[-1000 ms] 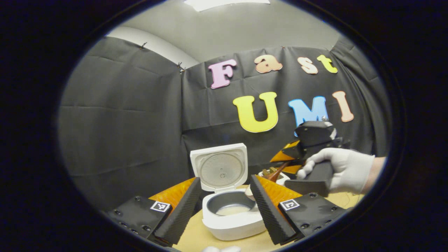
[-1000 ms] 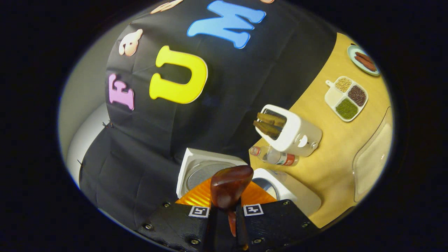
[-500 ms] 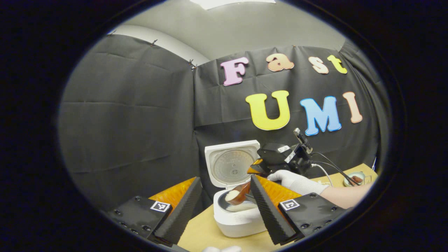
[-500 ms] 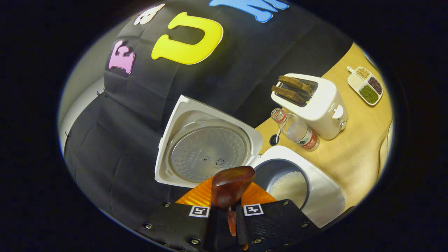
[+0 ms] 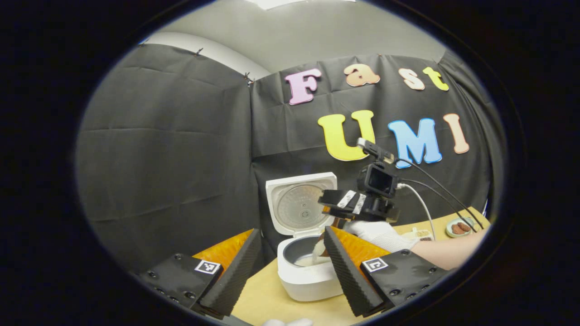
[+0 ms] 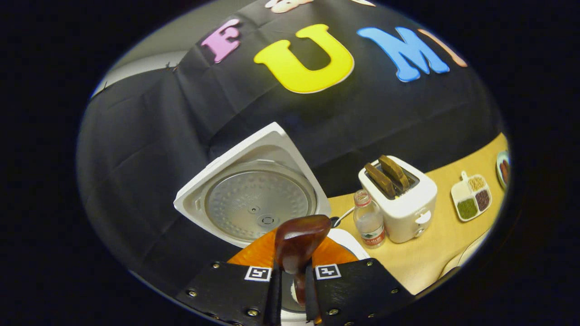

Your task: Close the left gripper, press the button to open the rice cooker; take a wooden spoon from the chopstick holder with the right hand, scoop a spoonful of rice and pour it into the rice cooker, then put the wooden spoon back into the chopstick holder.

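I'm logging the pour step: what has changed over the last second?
The right tool carried the wooden spoon from beside the rice cooker over its pot and tipped it toward the rice inside. Unchanged: its grip on the spoon, the lid up, the left tool open and hanging back.

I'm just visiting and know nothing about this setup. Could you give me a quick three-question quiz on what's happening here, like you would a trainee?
1. True or false: the rice cooker has its lid shut.
2. What does the right gripper hold? A) a bottle B) a wooden spoon C) a plate
3. What stands in the toaster slots?

Key: 1. False, the lid stands open. 2. B. 3. Two brown slices.
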Demonstrator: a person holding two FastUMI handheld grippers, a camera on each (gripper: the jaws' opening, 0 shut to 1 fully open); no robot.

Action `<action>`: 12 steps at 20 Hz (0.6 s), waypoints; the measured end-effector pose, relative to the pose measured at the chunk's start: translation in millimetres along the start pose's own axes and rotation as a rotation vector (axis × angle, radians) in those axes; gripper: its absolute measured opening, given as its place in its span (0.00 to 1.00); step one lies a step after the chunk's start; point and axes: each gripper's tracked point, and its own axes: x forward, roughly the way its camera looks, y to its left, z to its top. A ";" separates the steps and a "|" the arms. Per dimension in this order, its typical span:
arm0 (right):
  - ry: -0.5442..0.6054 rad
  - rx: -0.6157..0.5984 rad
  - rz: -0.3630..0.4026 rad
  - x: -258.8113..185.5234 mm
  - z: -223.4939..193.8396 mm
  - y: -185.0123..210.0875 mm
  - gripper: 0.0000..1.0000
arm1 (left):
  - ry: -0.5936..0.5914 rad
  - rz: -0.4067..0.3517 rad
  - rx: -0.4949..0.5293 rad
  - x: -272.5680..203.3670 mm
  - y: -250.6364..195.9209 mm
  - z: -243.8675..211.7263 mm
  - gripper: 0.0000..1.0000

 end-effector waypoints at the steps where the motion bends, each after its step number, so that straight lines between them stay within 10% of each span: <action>1: -0.019 -0.066 -0.006 -1.8 2.4 4.0 0.21 | -0.002 0.000 0.004 -1.3 -0.8 -0.3 0.99; 12: -0.106 -0.609 0.013 -7.4 -6.5 28.1 0.21 | -0.001 -0.006 0.011 0.7 -6.9 -2.7 0.99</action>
